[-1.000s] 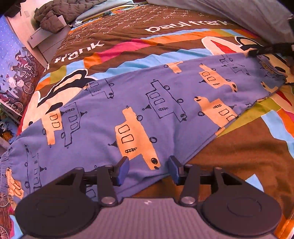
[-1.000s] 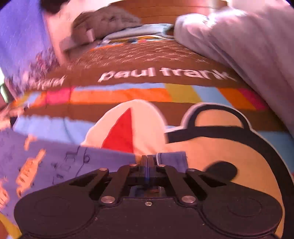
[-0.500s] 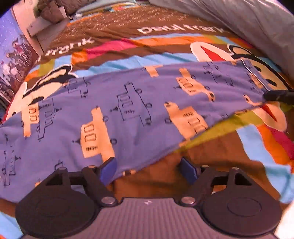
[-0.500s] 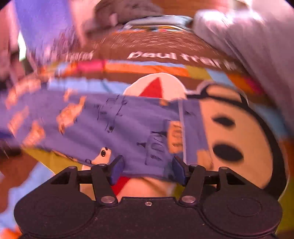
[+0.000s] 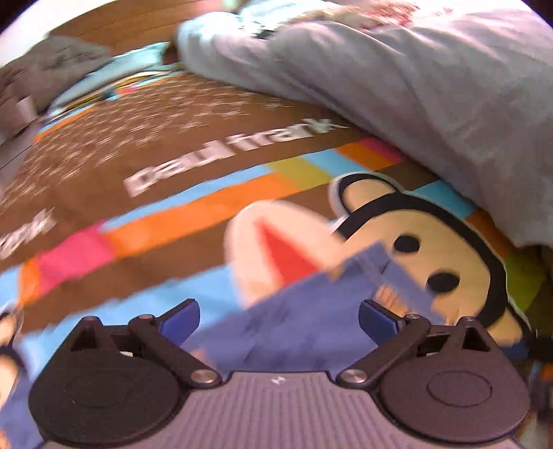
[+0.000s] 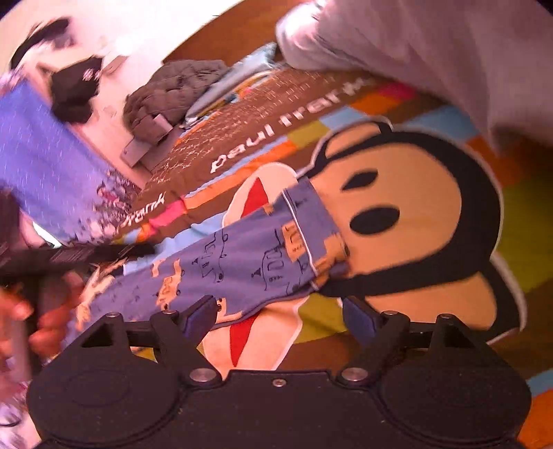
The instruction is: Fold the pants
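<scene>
Grey duvet beside pants on patterned bedspread

Bed with cartoon-monkey bedspread, grey duvet, wooden headboard, white wall

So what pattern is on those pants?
Blue pants with orange and outlined trains; clearest in the right wrist view.

A monkey-print bedspread lettered "paul frank" was spread across the bed, a grey quilt was heaped along its far edge, and a crumpled grey garment was left beyond.
</scene>
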